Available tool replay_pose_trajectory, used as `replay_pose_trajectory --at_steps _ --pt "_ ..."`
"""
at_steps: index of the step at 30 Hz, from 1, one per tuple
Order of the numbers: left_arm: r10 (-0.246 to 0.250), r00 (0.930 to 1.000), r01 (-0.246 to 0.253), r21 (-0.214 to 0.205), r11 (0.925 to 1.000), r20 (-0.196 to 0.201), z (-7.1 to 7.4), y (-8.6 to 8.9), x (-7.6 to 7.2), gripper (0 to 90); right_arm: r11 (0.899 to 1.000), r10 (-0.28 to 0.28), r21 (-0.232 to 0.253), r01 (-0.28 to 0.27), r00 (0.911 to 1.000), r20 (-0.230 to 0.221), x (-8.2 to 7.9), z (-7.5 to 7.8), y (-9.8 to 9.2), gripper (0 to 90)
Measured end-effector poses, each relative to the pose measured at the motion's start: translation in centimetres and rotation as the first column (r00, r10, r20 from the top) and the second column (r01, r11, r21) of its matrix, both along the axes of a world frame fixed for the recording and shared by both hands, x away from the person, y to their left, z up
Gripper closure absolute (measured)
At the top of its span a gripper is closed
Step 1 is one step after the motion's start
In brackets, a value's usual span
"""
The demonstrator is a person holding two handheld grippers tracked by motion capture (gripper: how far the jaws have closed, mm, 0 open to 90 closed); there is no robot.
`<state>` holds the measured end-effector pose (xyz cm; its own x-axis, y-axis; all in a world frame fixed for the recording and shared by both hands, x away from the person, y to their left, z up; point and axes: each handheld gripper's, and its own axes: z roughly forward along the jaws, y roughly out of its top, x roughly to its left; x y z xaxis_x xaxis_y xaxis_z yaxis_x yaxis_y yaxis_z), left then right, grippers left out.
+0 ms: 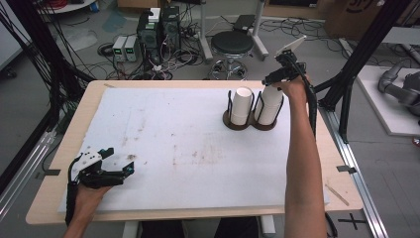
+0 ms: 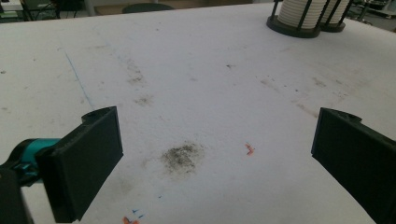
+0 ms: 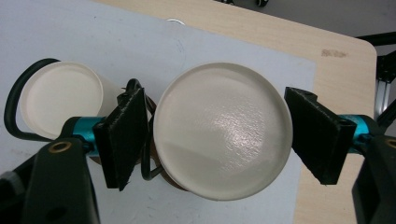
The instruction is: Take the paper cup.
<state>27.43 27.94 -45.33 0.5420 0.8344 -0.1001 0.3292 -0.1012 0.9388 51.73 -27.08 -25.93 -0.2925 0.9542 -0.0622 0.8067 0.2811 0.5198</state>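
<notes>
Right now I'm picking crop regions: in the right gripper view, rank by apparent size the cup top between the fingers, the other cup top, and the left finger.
1. Cup top between the fingers, nearest the camera
2. Other cup top
3. Left finger

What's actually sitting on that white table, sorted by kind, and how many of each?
Stacks of white paper cups: 2, the left stack and the right stack
Dark wire cup holder: 1
Hand-held grippers: 2, left gripper and right gripper
Total: 5
</notes>
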Motion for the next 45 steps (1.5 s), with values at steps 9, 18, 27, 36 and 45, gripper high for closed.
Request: replay_pose_trajectory --at_steps 9,18,27,36,45 --pt "0.000 1.0000 0.000 0.001 1.0000 -0.004 0.00 -0.03 0.02 1.9 1.000 -0.010 0.009 0.010 0.9998 -0.018 -0.03 -0.12 -0.35 27.7" --pt "0.001 1.0000 -0.001 0.002 1.0000 -0.002 0.00 -0.04 0.01 1.9 1.000 -0.011 -0.002 0.011 0.9995 -0.030 -0.05 0.11 0.02 32.5" --pt "0.001 1.0000 -0.001 0.003 1.0000 -0.004 0.00 -0.04 0.02 1.9 1.000 -0.024 -0.002 0.024 0.9990 -0.038 -0.03 0.20 0.06 33.4" --pt "0.001 1.0000 -0.001 0.002 1.0000 -0.003 0.00 -0.03 0.02 1.9 0.999 -0.034 0.000 0.034 0.9984 -0.044 -0.08 0.32 0.07 33.7" --pt "0.001 1.0000 -0.001 0.003 1.0000 -0.004 0.00 -0.05 0.02 1.9 0.999 -0.038 0.004 0.039 0.9986 -0.037 -0.21 0.69 0.07 34.6"
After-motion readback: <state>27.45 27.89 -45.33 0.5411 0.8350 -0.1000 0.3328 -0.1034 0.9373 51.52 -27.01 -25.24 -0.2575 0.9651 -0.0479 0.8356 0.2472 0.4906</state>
